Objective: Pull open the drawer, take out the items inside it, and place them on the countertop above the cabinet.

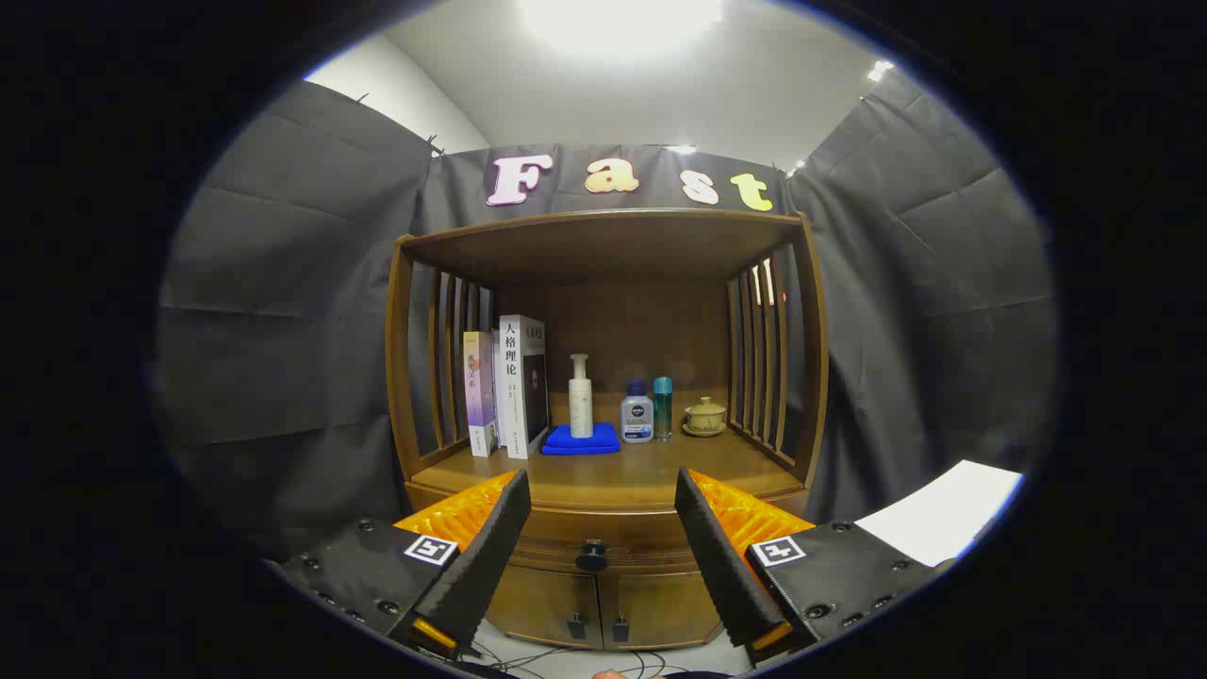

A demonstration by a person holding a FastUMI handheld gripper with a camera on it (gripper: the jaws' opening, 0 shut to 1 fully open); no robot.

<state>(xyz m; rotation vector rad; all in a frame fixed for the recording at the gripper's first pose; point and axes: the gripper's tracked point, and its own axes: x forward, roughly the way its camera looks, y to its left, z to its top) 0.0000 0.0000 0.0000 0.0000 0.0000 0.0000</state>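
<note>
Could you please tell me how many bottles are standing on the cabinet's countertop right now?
3. A tall white pump bottle stands on the blue cloth; a squat blue-capped bottle is beside the cloth, a slim teal bottle next to it. None seems hidden. The gripper is open before the drawer knob.

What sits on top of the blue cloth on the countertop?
A white pump bottle stands on the blue cloth. The open gripper is short of the shut drawer; its contents are hidden.

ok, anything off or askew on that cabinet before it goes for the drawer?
Nothing stands out. Books, pump bottle on the blue cloth, two small bottles and lidded cup all stand upright on the countertop. Drawer shut; tongs open, flanking its knob.
</note>
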